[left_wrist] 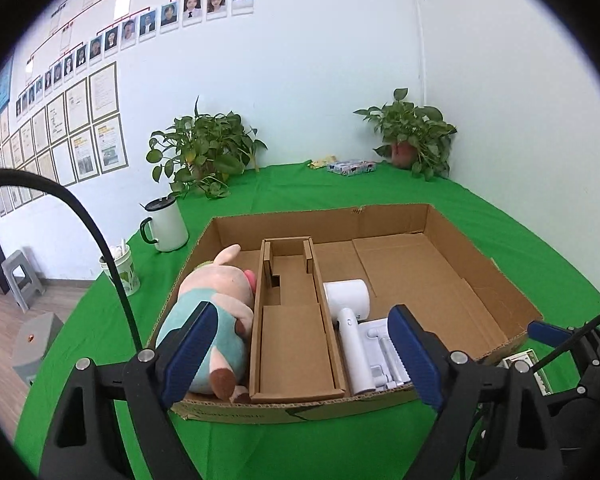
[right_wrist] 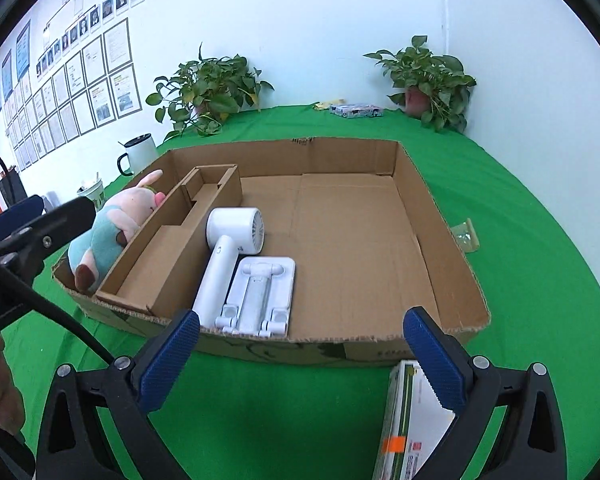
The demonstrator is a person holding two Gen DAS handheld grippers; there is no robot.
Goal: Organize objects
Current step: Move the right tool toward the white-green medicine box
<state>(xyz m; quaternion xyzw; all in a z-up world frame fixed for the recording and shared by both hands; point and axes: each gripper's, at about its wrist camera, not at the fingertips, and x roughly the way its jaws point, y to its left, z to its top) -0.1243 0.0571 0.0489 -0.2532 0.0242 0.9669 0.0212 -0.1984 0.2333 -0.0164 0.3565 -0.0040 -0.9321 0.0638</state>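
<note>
A shallow cardboard box [left_wrist: 404, 216] [right_wrist: 432, 204] lies on the green cloth. In it, left to right, lie a plush pig [left_wrist: 216, 312] [right_wrist: 108, 228], a cardboard insert [left_wrist: 292, 320] [right_wrist: 172, 248], a white handheld fan [left_wrist: 350, 320] [right_wrist: 228, 248] and a white folding stand [left_wrist: 374, 340] [right_wrist: 260, 292]. My left gripper [left_wrist: 300, 354] is open and empty at the box's near edge. My right gripper [right_wrist: 300, 364] is open and empty just before the box. A white and green carton [right_wrist: 412, 424] lies on the cloth under its right finger.
A white mug [left_wrist: 166, 224] [right_wrist: 138, 152] and a paper cup [left_wrist: 122, 266] stand left of the box. Two potted plants [left_wrist: 204, 152] [right_wrist: 432, 80] and a small packet [left_wrist: 350, 167] [right_wrist: 356, 110] sit at the back. A small bag [right_wrist: 466, 236] lies right of the box.
</note>
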